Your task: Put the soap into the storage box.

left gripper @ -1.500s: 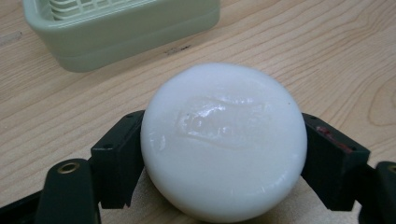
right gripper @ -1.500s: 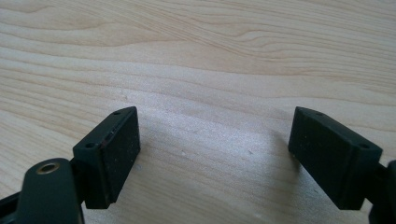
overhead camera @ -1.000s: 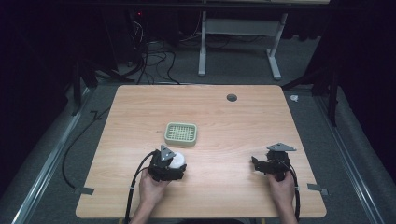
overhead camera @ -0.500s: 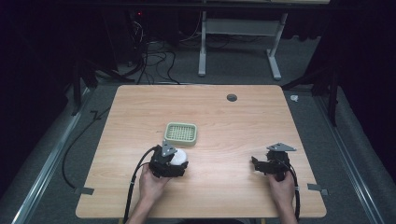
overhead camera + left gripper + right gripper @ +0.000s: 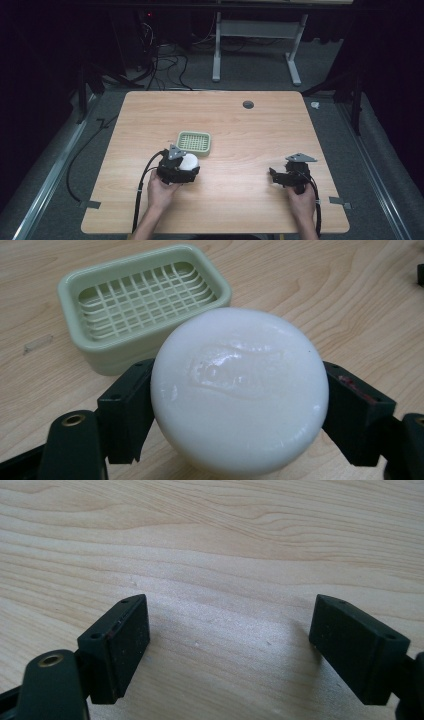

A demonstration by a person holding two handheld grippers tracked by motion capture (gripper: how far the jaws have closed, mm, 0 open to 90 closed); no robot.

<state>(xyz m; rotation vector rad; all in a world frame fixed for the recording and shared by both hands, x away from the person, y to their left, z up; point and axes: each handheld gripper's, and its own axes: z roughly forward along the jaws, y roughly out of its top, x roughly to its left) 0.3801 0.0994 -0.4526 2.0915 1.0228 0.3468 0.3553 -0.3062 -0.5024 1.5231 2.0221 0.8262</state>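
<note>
Left gripper view: the left gripper (image 5: 240, 405) pinches a round white soap (image 5: 240, 395) just near of the pale green soap dish (image 5: 145, 305) at mid-table; its embossed mark is unreadable. The right gripper (image 5: 230, 645) hangs spread over bare table (image 5: 210, 540), far right.

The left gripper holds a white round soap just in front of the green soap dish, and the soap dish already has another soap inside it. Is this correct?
Not quite. The left gripper does hold the white round soap in front of the green soap dish, but the dish is empty: the left gripper view shows only its bare grid inside. The rest is right.
</note>
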